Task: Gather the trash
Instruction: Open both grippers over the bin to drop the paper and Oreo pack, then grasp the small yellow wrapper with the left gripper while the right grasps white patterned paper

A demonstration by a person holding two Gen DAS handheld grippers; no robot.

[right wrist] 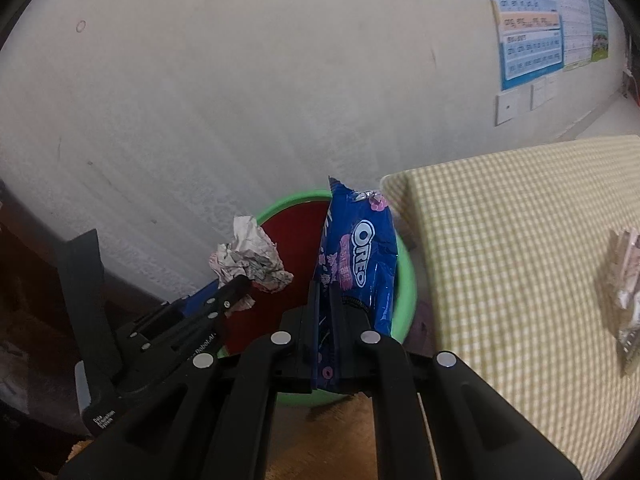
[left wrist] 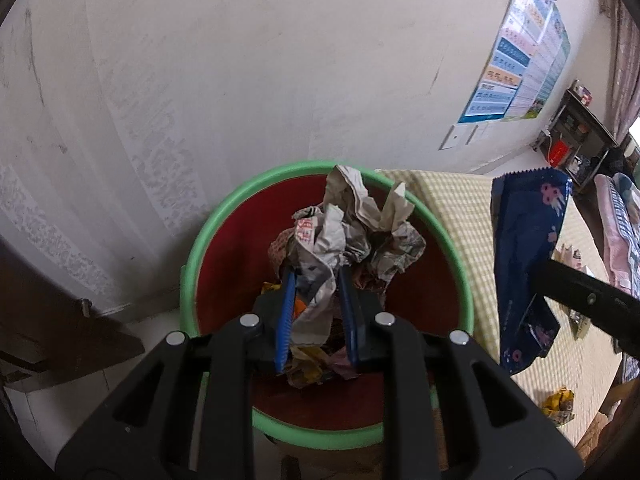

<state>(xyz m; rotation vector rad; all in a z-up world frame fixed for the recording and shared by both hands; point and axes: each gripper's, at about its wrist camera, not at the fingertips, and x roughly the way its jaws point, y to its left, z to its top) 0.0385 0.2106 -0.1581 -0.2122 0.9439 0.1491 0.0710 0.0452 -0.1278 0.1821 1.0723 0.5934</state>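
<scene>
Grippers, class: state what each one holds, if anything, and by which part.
The left tool grips crumpled newspaper by its lower end, above the bin. The right tool pinches a blue Oreo wrapper by its lower edge.

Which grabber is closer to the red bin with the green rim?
Left. The left gripper holds crumpled newspaper right over the bin; the right gripper, clamping the Oreo wrapper, is beside its rim.

Blue wrapper (right wrist: 358, 264): "OREO" in white letters, at 6 o'clock in the right wrist view.
Left gripper (right wrist: 240, 286) body: "Data Acquisition System" at 8 o'clock; "Robot.AI" partly readable.
Wall poster (right wrist: 532, 40): print too small to read.
</scene>
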